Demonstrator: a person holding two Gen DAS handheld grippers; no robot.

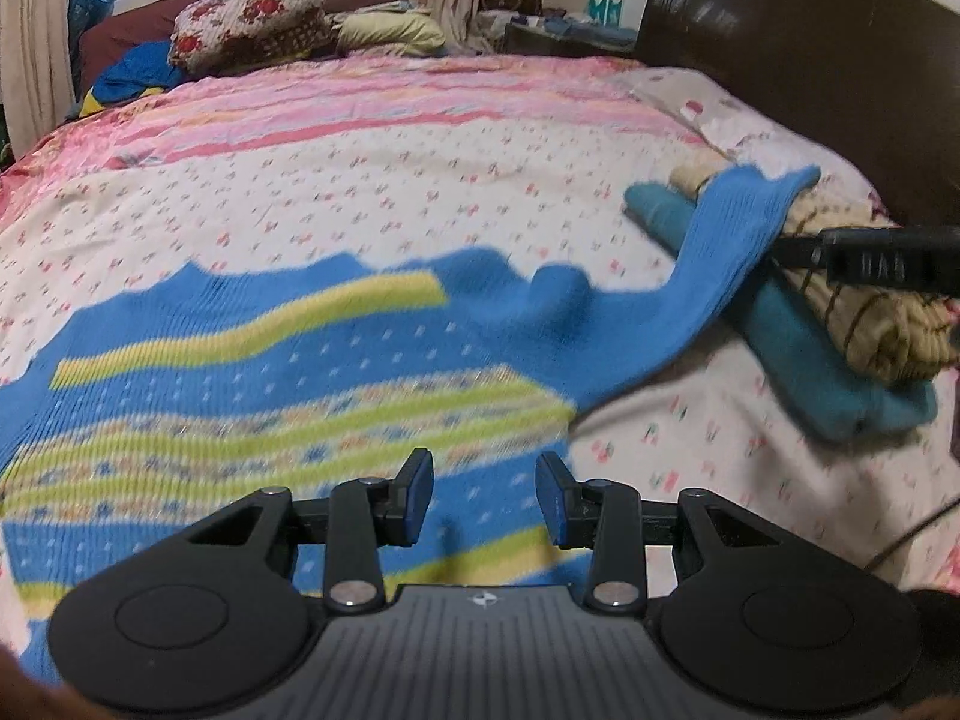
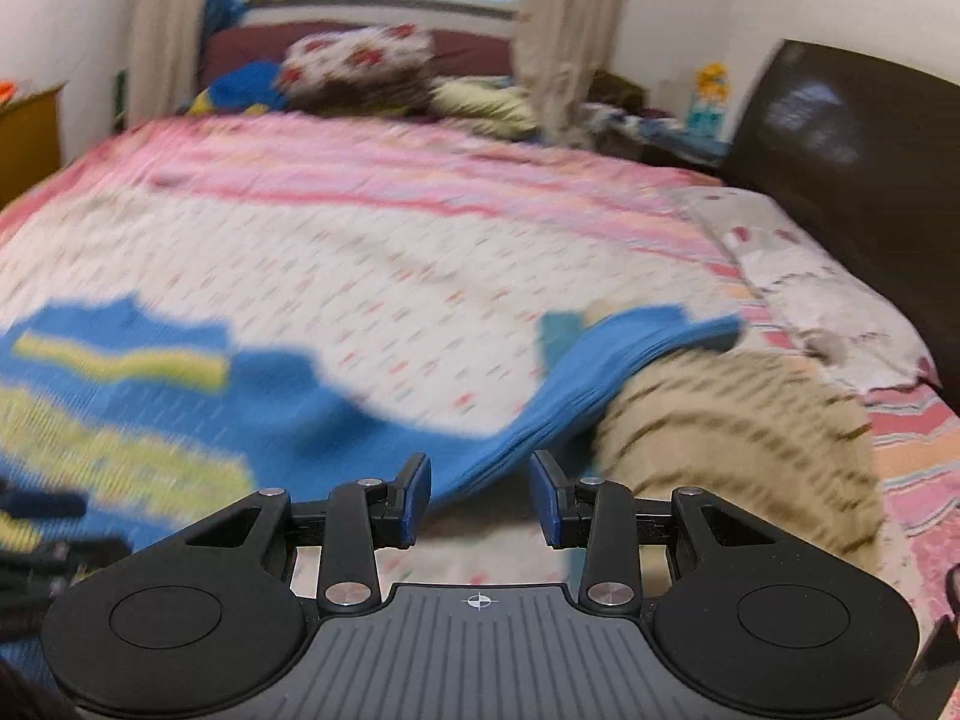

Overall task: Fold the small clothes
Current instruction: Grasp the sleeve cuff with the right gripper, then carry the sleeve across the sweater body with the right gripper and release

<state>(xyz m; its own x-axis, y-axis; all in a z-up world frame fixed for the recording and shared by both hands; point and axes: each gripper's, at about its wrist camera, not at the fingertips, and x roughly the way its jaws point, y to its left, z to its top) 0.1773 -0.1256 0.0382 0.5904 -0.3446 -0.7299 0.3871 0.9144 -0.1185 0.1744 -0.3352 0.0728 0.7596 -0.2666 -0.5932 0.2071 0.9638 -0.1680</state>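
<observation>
The jaws of both grippers are seen spread apart, with nothing pinched between them. The left gripper [image 1: 483,495] is held low over the lower body of a blue knitted sweater [image 1: 288,396] with yellow-green bands, which is spread on the bed [image 1: 360,180]. The right gripper [image 2: 480,495] is held just short of the sweater's sleeve [image 2: 576,384], whose underside is seen directly ahead of its open jaws.

The sleeve is stretched out to the right of the body and its far end is draped over a small stack of folded clothes: a tan striped garment [image 2: 738,432] lying on a teal folded piece [image 1: 840,372]. In the left wrist view the tip of the right gripper is seen touching or almost touching the sleeve's edge near that stack; actual contact cannot be confirmed through the blur.

The sleeve's long axis is judged to run from the sweater's shoulder, up and to the right, toward the stack, so it lies ahead and slightly right of the right gripper, and well to the right of the left one. The right gripper is plainly the nearer. The sleeve would probably need to be taken near its cuff and carried back left across the body, while the body is steadied by the left gripper. Care would be needed so that the stacked garments are not dragged along.
</observation>
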